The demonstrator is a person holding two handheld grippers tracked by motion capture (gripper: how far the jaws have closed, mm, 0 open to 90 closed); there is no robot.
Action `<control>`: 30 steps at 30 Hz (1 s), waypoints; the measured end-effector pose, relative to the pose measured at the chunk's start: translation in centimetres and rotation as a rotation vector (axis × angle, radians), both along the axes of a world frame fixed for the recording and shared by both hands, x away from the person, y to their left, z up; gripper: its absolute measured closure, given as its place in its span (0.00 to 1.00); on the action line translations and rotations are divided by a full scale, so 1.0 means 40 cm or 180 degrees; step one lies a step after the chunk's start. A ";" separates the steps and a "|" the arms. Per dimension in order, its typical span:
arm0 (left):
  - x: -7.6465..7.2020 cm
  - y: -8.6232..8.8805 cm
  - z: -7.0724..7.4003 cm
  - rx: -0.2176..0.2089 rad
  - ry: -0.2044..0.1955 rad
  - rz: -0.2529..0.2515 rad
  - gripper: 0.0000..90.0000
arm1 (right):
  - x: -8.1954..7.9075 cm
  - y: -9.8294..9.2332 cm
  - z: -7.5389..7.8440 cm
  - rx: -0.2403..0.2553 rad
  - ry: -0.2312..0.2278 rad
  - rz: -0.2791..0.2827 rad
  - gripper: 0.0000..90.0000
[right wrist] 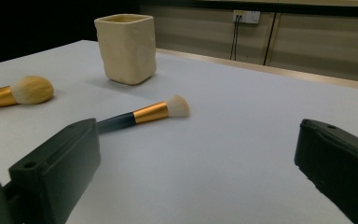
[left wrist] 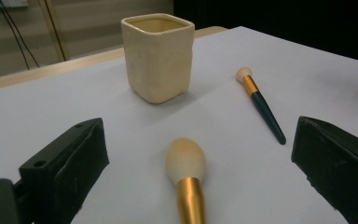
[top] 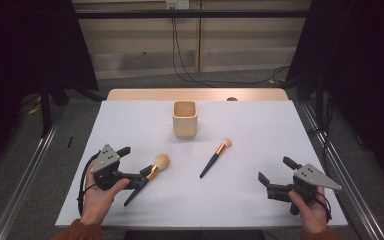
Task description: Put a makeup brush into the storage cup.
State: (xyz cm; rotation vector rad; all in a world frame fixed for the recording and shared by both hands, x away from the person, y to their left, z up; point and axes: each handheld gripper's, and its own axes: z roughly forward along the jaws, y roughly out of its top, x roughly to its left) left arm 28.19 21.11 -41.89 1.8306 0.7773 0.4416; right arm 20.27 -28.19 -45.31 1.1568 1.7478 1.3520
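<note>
The left gripper [top: 134,164] is spread wide, its two jaws standing to either side of the large brush [top: 147,178] without touching it. In the left gripper view that large brush [left wrist: 186,182] lies on the worktop [top: 250,130] between the jaws, its long axis running straight along the gripper's line of sight: the round pale head points away from the gripper, and the gold ferrule and dark handle run back under it. Farther out and to the right of this gripper lies the small brush [left wrist: 261,105], its head also pointing away and its dark handle slanting back toward the right jaw. Beyond both stands the cream cup [left wrist: 157,56], upright, well apart from the jaws.

The right gripper [top: 275,175] is also spread wide and holds nothing, with bare worktop between its jaws. Ahead of its left jaw lies the small brush [right wrist: 142,115], its head pointing right across the view. The cup [right wrist: 126,47] stands farther off.
</note>
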 end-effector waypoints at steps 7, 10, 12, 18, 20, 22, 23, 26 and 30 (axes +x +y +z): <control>0.037 -0.014 0.011 0.0219 0.0184 -0.0088 0.03 | -0.001 0.004 -0.001 0.0025 0.0023 0.0011 0.00; 0.048 -0.022 0.007 0.0318 0.0251 -0.0096 0.04 | 0.000 0.001 -0.002 0.0027 0.0023 0.0017 0.00; 0.055 -0.028 0.006 0.0360 0.0365 -0.0151 0.04 | 0.000 -0.001 -0.003 0.0019 0.0030 0.0016 0.00; 0.074 -0.041 0.006 0.0549 0.0543 -0.0172 0.05 | -0.001 0.001 -0.003 0.0016 0.0040 0.0042 0.00; 0.080 -0.043 0.005 0.0613 0.0615 -0.0182 0.06 | -0.001 0.001 -0.003 0.0012 0.0036 0.0045 0.00; 0.089 -0.043 0.003 0.0728 0.0694 -0.0178 0.06 | -0.001 0.000 -0.003 0.0011 0.0053 0.0059 0.00; 0.094 -0.042 0.003 0.0769 0.0744 -0.0183 0.06 | -0.001 0.000 -0.003 0.0011 0.0053 0.0059 0.00; 0.106 -0.042 0.004 0.0895 0.0804 -0.0138 0.06 | -0.002 0.001 -0.003 0.0021 0.0049 0.0064 0.00; 0.118 -0.043 0.011 0.0962 0.0893 -0.0155 0.07 | -0.002 0.000 -0.003 0.0020 0.0049 0.0071 0.00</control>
